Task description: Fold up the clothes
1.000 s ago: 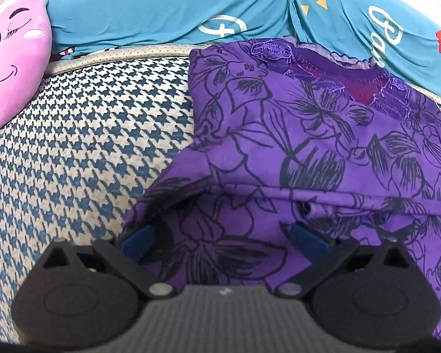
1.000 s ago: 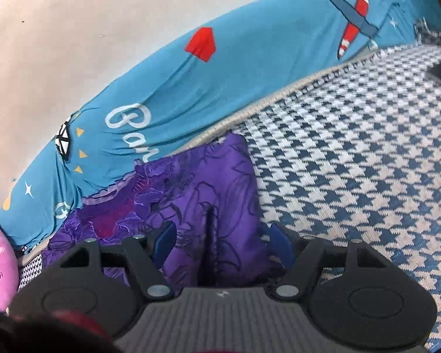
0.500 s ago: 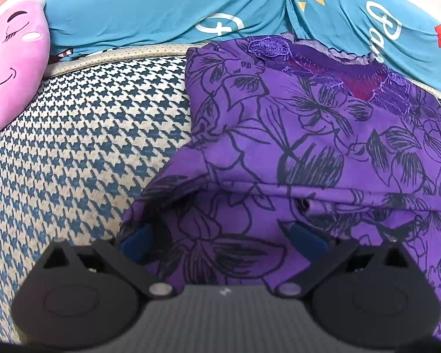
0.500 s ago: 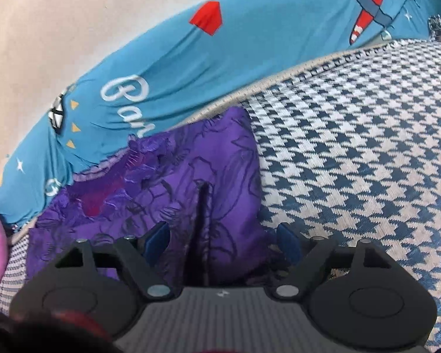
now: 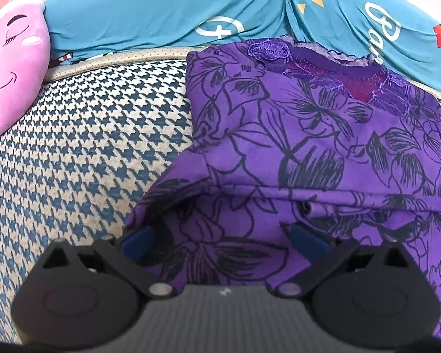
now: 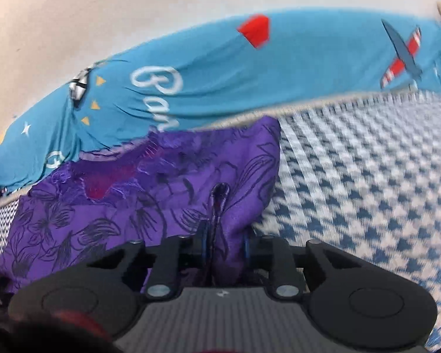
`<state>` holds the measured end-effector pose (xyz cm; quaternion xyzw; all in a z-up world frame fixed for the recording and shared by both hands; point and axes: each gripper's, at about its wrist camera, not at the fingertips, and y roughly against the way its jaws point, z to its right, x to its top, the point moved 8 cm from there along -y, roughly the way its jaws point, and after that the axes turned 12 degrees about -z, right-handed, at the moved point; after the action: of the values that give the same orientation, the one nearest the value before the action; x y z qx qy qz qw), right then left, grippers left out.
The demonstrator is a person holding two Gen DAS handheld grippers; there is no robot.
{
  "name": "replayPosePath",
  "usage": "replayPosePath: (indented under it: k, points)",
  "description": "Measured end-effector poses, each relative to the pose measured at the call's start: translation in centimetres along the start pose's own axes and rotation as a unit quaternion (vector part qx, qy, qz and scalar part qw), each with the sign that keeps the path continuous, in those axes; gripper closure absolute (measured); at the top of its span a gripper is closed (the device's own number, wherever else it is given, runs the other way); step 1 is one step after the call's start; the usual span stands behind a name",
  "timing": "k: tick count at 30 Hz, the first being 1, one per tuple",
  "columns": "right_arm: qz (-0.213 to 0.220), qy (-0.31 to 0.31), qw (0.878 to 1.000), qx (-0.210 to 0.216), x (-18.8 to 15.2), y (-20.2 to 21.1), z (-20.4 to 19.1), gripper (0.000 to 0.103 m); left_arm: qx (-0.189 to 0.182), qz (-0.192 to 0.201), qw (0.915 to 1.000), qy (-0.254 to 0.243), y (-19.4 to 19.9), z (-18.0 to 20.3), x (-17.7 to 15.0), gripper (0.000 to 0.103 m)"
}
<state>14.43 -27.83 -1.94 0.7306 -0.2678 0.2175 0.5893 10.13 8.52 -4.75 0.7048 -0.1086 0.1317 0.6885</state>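
Right wrist view is motion-blurred, esp. the checks on the right side, so fine detail there is mush. The lower hem of the purple floral top (image 5: pixel 302 153) is hidden behind the gripper bodies in both views, and its right part runs off frame in the left wrist view. Can't tell how many layers are folded underneath.

Surface is a sofa seat w/ blue-and-cream houndstooth fabric (image 5: pixel 88 147), beige piping along the back edge. Behind it a teal printed cover (image 5: pixel 161 8) w/ stars, white script lettering, a red shape and a plane; plain pale wall (image 6: pixel 103 14) above that.

Pink moon-face plush (image 5: pixel 14 67) leans at the far left, well apart from the top, partly cut off by the frame.

Top lies on the seat, lace neckline (image 5: pixel 323 61) toward the backrest and touching the teal cover.

Left gripper (image 5: pixel 223 238): jaws spread wide, blue pads either side of a fabric fold, not pinching it. Right gripper (image 6: pixel 223 244): jaws closed tight on a bunched ridge of the top near its right edge, cloth puckering up btw them.
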Motion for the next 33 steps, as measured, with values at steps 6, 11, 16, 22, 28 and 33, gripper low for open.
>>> replayPosePath:
  k: [6,11,16,22,28,33]
  points:
    - [-0.003,0.003,1.000,-0.014,-0.1,-0.1,-0.1,0.079,0.005,0.000,1.0000,-0.004,-0.1,0.1,0.0,0.000]
    - [-0.029,-0.068,0.997,0.013,-0.8,-1.0,1.8,0.055,0.002,-0.001,1.0000,-0.003,-0.1,0.0,0.1,0.000]
    - [-0.028,-0.072,0.997,0.021,-1.2,-1.4,1.9,0.054,0.001,-0.001,1.0000,0.000,0.0,-0.1,0.2,0.000]
    - [-0.004,-0.045,0.999,0.022,-0.7,-0.4,0.5,0.077,-0.001,0.002,1.0000,0.005,0.2,-0.3,0.4,0.000]
    - [0.045,0.006,0.999,0.014,0.4,2.0,-2.6,0.079,-0.005,0.007,0.9999,0.012,0.6,-1.0,0.4,0.000]
    - [0.075,0.042,0.996,0.027,1.1,3.8,-6.9,0.079,-0.003,0.029,0.9995,0.012,1.8,-1.4,0.5,0.000]
